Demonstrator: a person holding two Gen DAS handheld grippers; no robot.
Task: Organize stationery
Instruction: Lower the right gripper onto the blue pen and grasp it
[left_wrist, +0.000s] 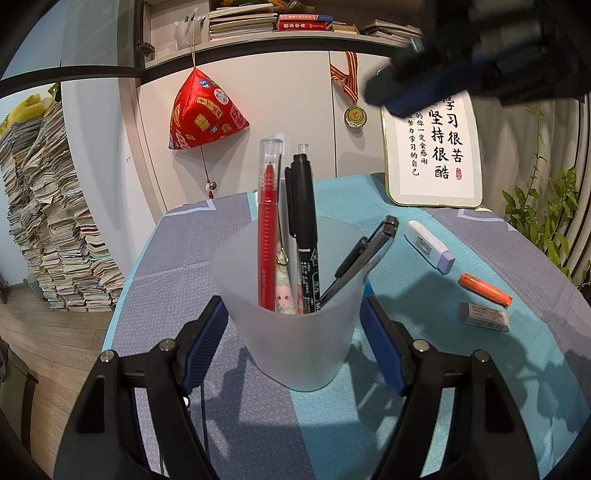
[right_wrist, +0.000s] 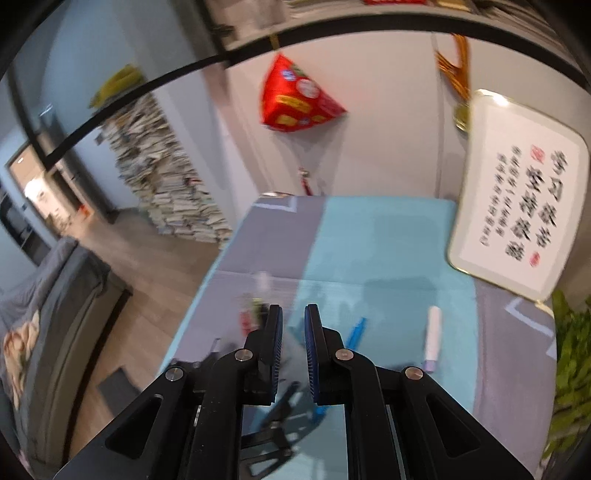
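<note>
Stationery sits partly sorted in the left wrist view. A frosted, translucent plastic cup (left_wrist: 295, 317), tapering toward its base, stands upright on the grey and teal woven tablecloth (left_wrist: 443, 369). The left gripper (left_wrist: 291, 332) is clamped on the cup, a ribbed blue pad against each side. Inside, a red pen (left_wrist: 266, 229) and a black marker (left_wrist: 304, 221) stand nearly upright, caps up; a dark pen (left_wrist: 364, 254) leans up and to the right over the rim. Right of the cup a white correction tape (left_wrist: 430, 246), an orange highlighter (left_wrist: 484, 289) and a boxy eraser (left_wrist: 484, 316) lie flat, apart from one another.

From the right wrist, blurred, the right gripper (right_wrist: 293, 321) has its ribbed pads drawn close with nothing between them, above the cloth. A white tube (right_wrist: 433, 338) lies pointing away from the camera.
</note>
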